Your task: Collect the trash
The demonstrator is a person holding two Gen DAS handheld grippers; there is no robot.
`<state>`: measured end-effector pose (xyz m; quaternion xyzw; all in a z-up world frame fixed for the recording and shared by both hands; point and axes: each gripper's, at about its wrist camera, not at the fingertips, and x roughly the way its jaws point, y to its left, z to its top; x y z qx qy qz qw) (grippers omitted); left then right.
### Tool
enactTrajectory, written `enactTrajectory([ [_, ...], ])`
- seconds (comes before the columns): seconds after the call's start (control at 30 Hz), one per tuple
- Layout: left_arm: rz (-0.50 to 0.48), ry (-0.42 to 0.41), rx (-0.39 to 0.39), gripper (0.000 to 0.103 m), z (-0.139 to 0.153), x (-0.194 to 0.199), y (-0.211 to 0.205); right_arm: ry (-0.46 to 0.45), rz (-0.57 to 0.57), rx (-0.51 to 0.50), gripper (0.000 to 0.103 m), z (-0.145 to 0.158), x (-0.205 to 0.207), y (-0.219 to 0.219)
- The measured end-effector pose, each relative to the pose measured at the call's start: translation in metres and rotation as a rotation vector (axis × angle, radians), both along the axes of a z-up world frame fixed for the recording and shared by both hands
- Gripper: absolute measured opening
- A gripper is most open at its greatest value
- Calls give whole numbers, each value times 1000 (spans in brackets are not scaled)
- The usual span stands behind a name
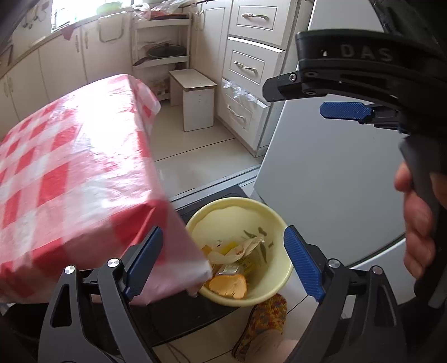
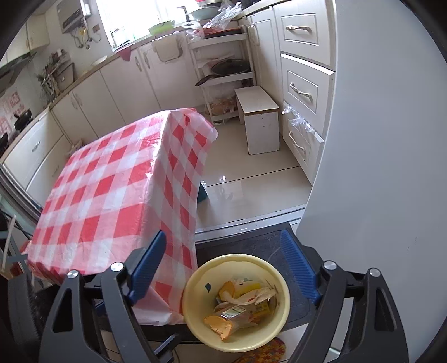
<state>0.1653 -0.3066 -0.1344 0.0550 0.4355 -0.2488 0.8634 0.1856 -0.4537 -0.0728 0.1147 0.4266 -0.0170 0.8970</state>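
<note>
Both claws tilt steeply down, jaws spread wide and holding nothing. The left claw (image 1: 223, 262) and the right claw (image 2: 223, 270) hang above the yellow bin (image 2: 192, 315) on the floor, trash (image 2: 223, 325) lying inside it. The checked desk (image 2: 111, 181) stands just beside the bin.

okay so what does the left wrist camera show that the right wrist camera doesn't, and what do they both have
Only the left wrist view shows the right claw, open, with a hand on its handle.

Only the right wrist view shows the window, the sink tap and a dark pan on the far counter.

Both show the yellow bin holding wrappers, the checked tablecloth, the white stool and the drawers.
</note>
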Motion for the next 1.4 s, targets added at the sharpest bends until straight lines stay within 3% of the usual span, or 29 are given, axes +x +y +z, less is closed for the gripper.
enactTrajectory([
  [0.2,32,-28,22,90,26,-30,37,-21,-49,20,87,14,-9,6],
  [0.33,47,-55,48,92,41,-52,69,-78,-66,-18,94,29,-27,29],
  [0.6,143,-118,41,95,76,-90,148,-221,-38,-143,95,34,-105,99],
  [0.83,158,-184,6,95,106,-119,185,-349,-128,-258,96,67,-174,127],
  [1.1,188,-211,-45,95,131,-139,210,-380,-135,-189,96,94,-226,163],
  [1.4,230,-233,-49,95,137,-161,231,-399,-74,-164,96,97,-247,202],
])
